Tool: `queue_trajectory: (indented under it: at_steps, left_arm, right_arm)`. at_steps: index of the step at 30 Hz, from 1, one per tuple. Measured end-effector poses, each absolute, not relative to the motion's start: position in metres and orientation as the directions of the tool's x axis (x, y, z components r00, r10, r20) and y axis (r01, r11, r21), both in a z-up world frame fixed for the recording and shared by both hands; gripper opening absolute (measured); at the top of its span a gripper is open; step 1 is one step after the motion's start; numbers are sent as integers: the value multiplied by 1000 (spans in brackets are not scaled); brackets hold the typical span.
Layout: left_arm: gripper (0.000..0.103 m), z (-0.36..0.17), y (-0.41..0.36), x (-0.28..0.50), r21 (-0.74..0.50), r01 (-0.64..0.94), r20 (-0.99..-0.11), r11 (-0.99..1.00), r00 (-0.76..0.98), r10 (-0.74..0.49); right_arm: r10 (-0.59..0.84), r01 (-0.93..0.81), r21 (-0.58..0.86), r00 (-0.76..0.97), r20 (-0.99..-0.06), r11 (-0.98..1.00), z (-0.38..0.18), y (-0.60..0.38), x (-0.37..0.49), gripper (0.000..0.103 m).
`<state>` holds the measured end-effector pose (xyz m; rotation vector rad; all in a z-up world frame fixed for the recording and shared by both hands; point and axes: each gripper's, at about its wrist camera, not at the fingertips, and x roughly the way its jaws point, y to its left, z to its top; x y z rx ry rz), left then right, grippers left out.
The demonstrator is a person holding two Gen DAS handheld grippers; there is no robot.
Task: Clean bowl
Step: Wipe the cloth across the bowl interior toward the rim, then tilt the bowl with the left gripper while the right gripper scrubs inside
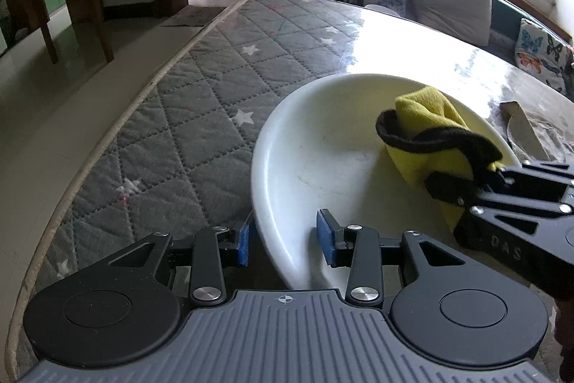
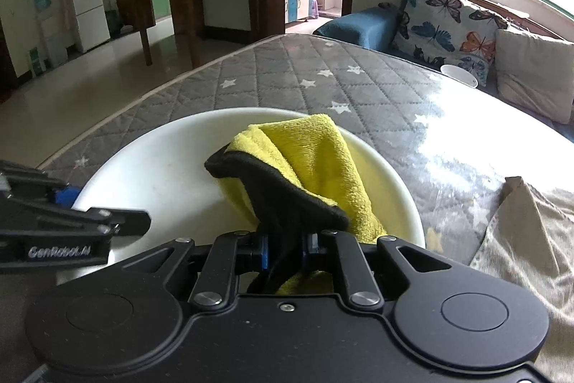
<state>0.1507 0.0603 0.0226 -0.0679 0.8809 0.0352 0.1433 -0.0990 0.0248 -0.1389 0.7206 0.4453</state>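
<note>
Left wrist, bowl rim between left hand-held gripper pads

White bowl, shallow and wide, tilted, near the table's left edge, faint marks on inner surface. Yellow cloth with black trim, bunched, lying inside bowl against far-right wall, lower end pinched.
</note>
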Motion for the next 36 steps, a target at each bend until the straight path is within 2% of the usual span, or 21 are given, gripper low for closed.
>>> queue_trajectory:
  at_steps: [19,30,36]
  left_arm:
    - [38,34,61,117,-108,-89,-767,990,641,-26]
    - [36,33,60,117,-116,-96,-764,989,644,-27]
    - [36,33,60,117,-113,-95,-767,989,641,-26]
  right_arm:
    - [460,-434,232,549,-697,870,35,-104,113,16]
    - [584,-351,466,458,-671,812,42,-119,120,16]
    - [606,-341,501,449,-657,795,46,-127,117,16]
